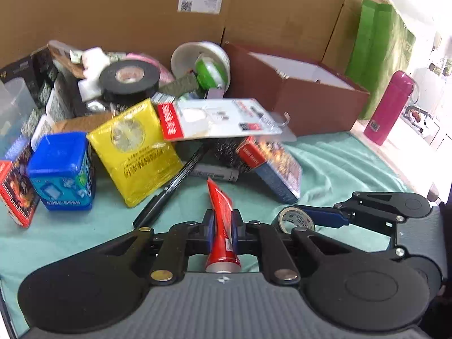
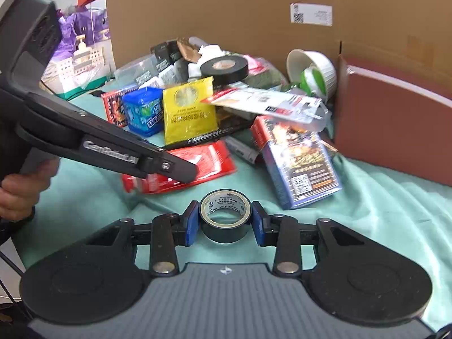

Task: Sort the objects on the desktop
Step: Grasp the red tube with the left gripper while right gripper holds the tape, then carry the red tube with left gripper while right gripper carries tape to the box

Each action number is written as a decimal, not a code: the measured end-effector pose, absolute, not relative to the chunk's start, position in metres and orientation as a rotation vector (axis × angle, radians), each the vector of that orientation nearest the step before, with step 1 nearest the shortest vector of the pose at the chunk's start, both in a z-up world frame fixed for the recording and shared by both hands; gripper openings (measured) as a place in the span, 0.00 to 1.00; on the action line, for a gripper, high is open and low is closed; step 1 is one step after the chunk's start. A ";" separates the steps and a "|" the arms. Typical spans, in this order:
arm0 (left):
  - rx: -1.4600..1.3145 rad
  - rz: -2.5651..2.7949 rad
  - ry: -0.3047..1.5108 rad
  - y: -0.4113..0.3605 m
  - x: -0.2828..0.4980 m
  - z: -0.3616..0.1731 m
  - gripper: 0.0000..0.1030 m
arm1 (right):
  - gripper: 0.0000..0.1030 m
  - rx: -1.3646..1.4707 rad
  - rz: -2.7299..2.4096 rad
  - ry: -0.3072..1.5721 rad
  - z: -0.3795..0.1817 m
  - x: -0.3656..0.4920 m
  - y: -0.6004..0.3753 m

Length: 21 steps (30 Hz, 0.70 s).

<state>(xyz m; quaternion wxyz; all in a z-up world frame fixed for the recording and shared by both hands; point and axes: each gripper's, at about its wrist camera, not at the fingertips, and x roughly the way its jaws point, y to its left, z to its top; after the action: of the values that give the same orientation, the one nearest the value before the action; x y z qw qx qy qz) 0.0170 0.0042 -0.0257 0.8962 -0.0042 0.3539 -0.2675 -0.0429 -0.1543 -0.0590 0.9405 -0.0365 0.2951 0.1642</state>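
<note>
a tall cardboard wall [image 1: 118,14] backs the scene, and a green cloth [image 1: 339,163] covers the table in front of it. a dark red box [image 1: 310,104] with a white inside stands open at the right, against the cardboard. left of the box lies a heap of desktop objects: a large black tape roll [image 1: 128,80] on top, a tilted white bowl [image 1: 197,56], a flat blister card [image 1: 220,118] resting over the pile, a yellow packet [image 1: 135,149] leaning beside a blue tub [image 1: 60,169], and a black pen [image 1: 172,186] lying on the cloth. the left gripper [image 1: 223,226] is clenched on a red tube [image 1: 221,220], low over the cloth in front of the heap. just to its right, the right gripper [image 2: 224,220] grasps a small black tape roll [image 2: 225,216], its blue pads [image 2: 192,223] pressed against the roll's sides.
</note>
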 end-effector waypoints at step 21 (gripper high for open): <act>0.022 -0.733 0.496 -0.070 0.057 0.074 0.00 | 0.36 -0.151 0.080 0.349 0.023 -0.028 -0.246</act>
<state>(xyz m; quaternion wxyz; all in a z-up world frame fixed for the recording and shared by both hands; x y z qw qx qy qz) 0.0569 -0.0701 0.0741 0.9036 0.0106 0.2400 -0.3546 -0.0280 -0.2458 0.0234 0.9812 -0.0750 0.1735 0.0396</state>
